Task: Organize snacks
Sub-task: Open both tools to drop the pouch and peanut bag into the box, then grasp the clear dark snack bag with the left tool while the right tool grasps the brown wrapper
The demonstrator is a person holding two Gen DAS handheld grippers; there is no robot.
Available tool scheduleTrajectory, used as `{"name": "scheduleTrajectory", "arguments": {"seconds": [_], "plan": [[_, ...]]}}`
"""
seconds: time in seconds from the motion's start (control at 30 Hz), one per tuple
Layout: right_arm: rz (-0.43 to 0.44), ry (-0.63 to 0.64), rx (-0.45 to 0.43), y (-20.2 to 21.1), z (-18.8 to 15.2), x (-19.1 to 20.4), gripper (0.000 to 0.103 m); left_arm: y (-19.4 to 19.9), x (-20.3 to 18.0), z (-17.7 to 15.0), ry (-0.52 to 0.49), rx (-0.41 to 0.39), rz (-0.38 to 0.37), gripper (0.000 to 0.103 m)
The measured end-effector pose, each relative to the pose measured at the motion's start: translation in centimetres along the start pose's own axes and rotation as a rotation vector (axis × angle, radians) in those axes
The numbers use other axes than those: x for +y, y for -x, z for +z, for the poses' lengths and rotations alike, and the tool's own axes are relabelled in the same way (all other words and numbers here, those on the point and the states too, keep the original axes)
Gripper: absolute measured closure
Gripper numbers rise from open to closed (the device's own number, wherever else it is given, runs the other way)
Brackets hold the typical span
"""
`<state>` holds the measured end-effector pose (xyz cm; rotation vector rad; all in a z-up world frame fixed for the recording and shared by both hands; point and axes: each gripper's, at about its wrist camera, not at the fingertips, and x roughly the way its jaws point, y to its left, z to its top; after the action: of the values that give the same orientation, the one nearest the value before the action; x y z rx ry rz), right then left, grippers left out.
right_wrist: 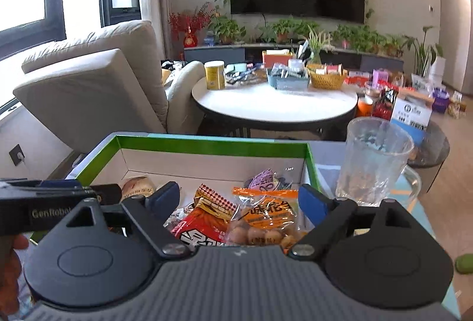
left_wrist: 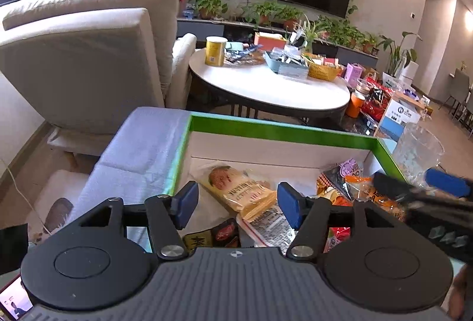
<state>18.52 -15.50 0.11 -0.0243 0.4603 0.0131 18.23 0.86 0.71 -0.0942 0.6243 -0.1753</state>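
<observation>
In the green-rimmed box [left_wrist: 278,130] lie several snack bags, one bread bag [left_wrist: 236,188] at its 10 o'clock side. One glass mug [right_wrist: 374,161] stands at 3 o'clock. Both the left gripper [left_wrist: 238,204] and right gripper [right_wrist: 239,202] have jaws apart, gripping nothing.

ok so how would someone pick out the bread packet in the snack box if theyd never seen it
Find the green-rimmed box in front of the round white table. The bread packet lies flat on the box floor at its left side, apart from the bright heap of snack bags at the right. It is the only clear wrapper showing a pale tan bun with a browned top.
</observation>
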Motion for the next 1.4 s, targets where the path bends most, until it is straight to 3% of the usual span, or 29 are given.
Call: {"name": "scheduleTrajectory", "arguments": {"seconds": [0.07,0.13,0.23,0.3,0.4,0.53,0.63,0.87,1.07,1.23,1.4], "plan": [[0.013,-0.008,-0.123,2.0,-0.1,-0.3,0.045,0.8,0.4,0.1,0.01,-0.02,0.016,0.046],[0.011,-0.004,-0.3,4.6,-0.6,-0.7,0.045,1.7,1.1,0.1,0.033,-0.039,0.032,0.045],[-0.102,-0.048,-0.542,8.3,-1.8,-1.5,0.044,3.2,1.9,0.0,0.073,-0.061,0.036,0.043],[-0.123,-0.077,-0.576,9.7,-1.8,-2.5,0.044,3.8,2.2,-0.2,0.078,-0.069,0.04,0.043],[-0.07,-0.129,-0.526,10.9,-1.7,-4.7,0.044,4.9,2.4,-0.9,0.084,-0.074,0.049,0.043],[-0.132,-0.101,-0.456,11.4,-2.5,-6.3,0.044,6.1,2.9,-1.8,0.095,-0.07,0.048,0.043],[-0.128,-0.09,-0.412,11.8,-3.5,-7.3,0.044,6.7,3.2,-2.6,0.089,-0.065,0.063,0.043],[-0.006,-0.135,-0.222,10.4,-4.9,-5.5,0.044,8.5,3.7,-4.1,0.08,-0.067,0.045,0.043],[-0.003,-0.044,-0.26,10.6,-6.1,-2.9,0.044,9.4,3.0,-6.4,0.007,-0.025,-0.03,0.043],[0.038,0.004,-0.201,10.6,-7.6,-3.1,0.044,9.3,1.6,-8.7,-0.132,0.076,-0.189,0.042],[0.076,0.006,-0.1,10.0,-8.8,-2.7,0.044,8.4,0.4,-10.3,-0.229,0.139,-0.182,0.042]]}}
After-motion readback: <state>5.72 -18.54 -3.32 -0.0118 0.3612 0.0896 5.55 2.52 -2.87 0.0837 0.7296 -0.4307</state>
